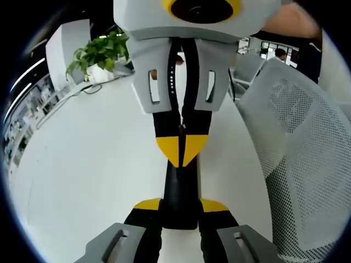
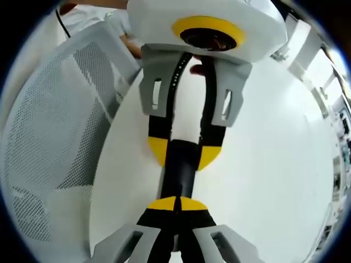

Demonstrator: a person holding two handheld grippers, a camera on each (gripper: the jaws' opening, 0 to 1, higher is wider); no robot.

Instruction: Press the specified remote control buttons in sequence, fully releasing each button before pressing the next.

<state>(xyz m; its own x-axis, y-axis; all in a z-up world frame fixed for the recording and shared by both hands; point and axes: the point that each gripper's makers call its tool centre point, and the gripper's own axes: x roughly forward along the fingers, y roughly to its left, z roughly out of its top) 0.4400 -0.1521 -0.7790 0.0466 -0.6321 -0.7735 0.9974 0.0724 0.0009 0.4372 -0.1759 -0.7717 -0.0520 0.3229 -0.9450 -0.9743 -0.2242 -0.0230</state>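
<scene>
The remote control (image 1: pixel 180 192) is a slim black bar lying on the white surface (image 1: pixel 82 164), near the edge where a white mesh chair (image 1: pixel 296 142) stands; its length runs between the two grippers, which face each other along it.

In the left gripper view, the left gripper (image 1: pixel 180 219) rises from the bottom with its yellow-tipped jaws set narrowly apart, one on each side of the remote's near end, closed against its sides and holding it; the right gripper (image 1: pixel 181 143) comes in from the top of that view, its jaws brought together with the yellow tips meeting over the far end of the remote, touching its top.

In the right gripper view, the right gripper (image 2: pixel 176 204) has its jaws fully together, the yellow tips touching each other and resting on the remote control (image 2: pixel 180 167); beyond it the left gripper (image 2: pixel 184 153) has its jaws a little apart, clasping the remote's sides.

A potted plant (image 1: pixel 101 52) stands at the far edge of the surface; the mesh chair (image 2: pixel 60 142) sits just beside the near edge.
</scene>
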